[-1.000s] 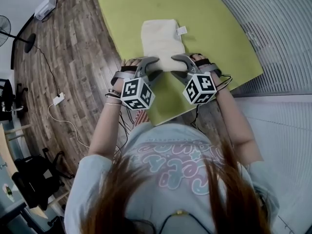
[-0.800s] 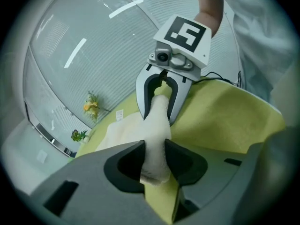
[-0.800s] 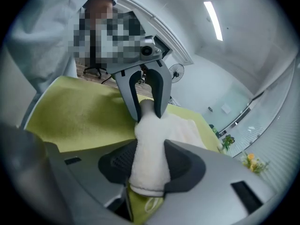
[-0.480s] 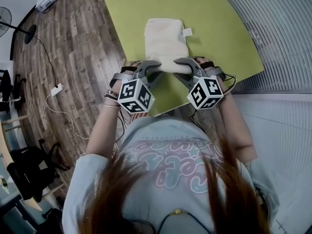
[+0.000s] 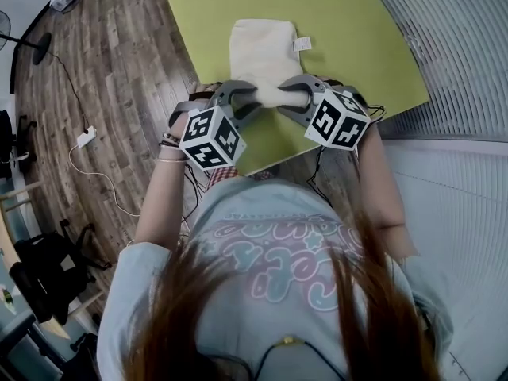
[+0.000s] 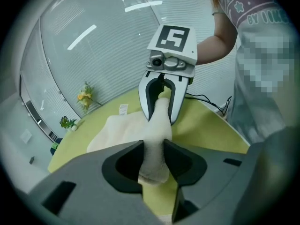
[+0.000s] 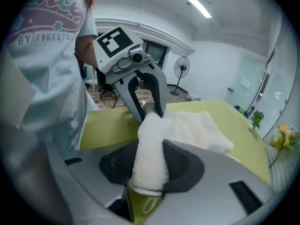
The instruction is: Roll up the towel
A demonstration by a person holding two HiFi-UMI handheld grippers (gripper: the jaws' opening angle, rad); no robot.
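The towel [image 5: 262, 50] lies on the green surface [image 5: 349, 22] in front of me. Its far part is flat, with the label [image 5: 301, 44] at the far right corner. Its near end is gathered into a thick, rounded bundle that runs crosswise between my two hands. I hold that bundle at both ends so it stays even and the roll can start straight, not skewed. On the left gripper [image 6: 153, 156], the fingers [image 6: 126, 161] have just been closing and then eased a touch. They now sit clamped on the left end of the bundle, with cloth filling the gap between them. On the right gripper [image 7: 149, 165], the fingers [image 7: 183, 168] have just been closing too. They pinch the right end, and the towel bulges above and below the pads. Both grippers angle downward and face each other across the bundle, close to the near edge of the surface. That leaves the whole flat length of towel ahead of me to roll over. I judge the roll to be only begun, with one thick turn in hand and most of the cloth unrolled. The grip needs to be firm enough to carry the soft cloth forward, since loose terry could slip and unwind.
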